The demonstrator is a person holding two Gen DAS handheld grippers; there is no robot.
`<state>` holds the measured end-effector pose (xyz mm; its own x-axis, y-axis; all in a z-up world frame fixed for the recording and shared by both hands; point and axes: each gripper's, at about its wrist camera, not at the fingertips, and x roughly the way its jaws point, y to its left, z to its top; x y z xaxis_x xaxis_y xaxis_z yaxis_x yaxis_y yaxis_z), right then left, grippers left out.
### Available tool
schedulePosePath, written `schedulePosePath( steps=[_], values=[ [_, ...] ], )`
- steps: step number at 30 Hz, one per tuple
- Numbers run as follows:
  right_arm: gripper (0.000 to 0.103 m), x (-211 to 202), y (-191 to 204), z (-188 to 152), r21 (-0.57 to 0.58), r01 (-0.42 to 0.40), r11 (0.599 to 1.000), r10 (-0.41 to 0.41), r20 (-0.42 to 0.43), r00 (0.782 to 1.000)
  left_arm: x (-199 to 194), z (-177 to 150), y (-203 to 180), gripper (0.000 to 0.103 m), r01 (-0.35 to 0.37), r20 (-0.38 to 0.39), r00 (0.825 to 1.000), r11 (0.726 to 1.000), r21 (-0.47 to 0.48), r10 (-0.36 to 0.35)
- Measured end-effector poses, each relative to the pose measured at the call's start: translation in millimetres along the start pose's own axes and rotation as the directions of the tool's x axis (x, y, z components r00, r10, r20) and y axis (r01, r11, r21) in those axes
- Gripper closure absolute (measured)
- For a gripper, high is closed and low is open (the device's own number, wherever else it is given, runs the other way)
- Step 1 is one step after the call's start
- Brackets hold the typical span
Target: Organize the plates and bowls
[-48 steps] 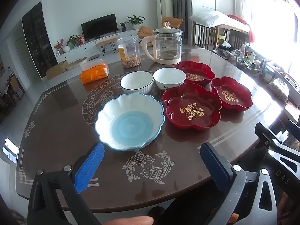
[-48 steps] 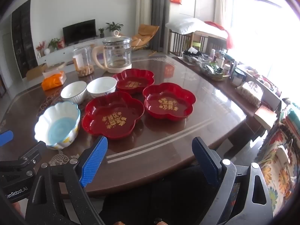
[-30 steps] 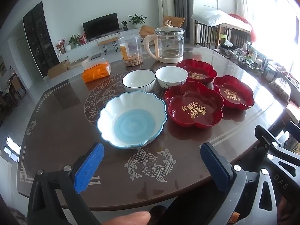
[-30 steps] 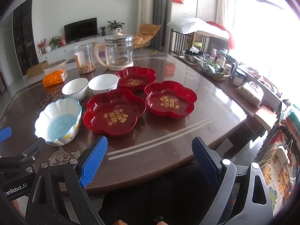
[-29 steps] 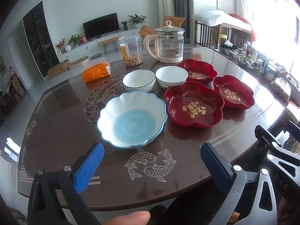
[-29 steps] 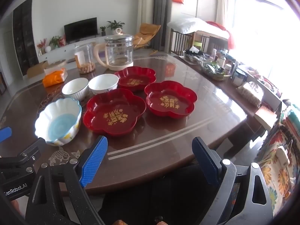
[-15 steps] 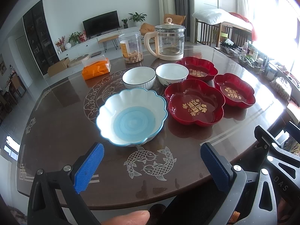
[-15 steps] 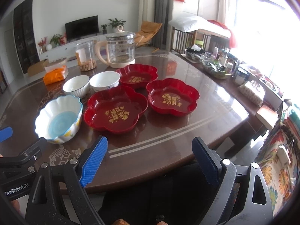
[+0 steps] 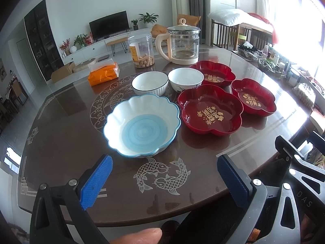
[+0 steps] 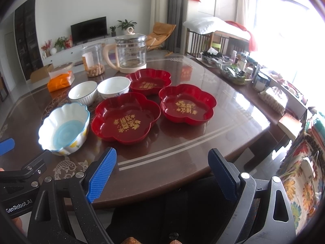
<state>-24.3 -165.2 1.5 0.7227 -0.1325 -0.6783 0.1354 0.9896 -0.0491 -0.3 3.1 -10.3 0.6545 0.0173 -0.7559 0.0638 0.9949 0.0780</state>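
Note:
A scalloped white bowl with a blue centre (image 9: 142, 126) (image 10: 65, 129) sits near the front of the brown table (image 9: 61, 142). Behind it stand two small white bowls (image 9: 150, 83) (image 9: 185, 79). Three red flower-shaped plates lie to the right: a near one (image 9: 210, 111) (image 10: 127, 118), a right one (image 9: 254, 97) (image 10: 187, 103) and a far one (image 9: 212, 74) (image 10: 150, 82). My left gripper (image 9: 164, 179) hangs open over the table's front edge, short of the blue bowl. My right gripper (image 10: 162, 174) is open too, at the front edge below the red plates. Neither holds anything.
At the back of the table stand a glass kettle (image 9: 183, 44), a clear jar of snacks (image 9: 142, 50) and an orange tissue pack (image 9: 103, 74). A cluttered side shelf (image 10: 243, 69) runs along the right. A fingertip (image 9: 138, 235) shows at the bottom edge.
Both views have drifted slightly: the dishes sit a little lower and closer than before. Both grippers stay open, and no dish has moved on the table.

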Motion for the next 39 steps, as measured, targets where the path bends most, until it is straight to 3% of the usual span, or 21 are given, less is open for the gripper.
schedulePosePath(
  steps=[39],
  values=[
    [0.01, -0.1, 0.7, -0.1, 0.001, -0.002, 1.0, 0.002, 0.0, 1.0, 1.2, -2.1, -2.2, 0.001, 0.003, -0.008, 1.0, 1.0, 0.0, -0.003]
  ],
)
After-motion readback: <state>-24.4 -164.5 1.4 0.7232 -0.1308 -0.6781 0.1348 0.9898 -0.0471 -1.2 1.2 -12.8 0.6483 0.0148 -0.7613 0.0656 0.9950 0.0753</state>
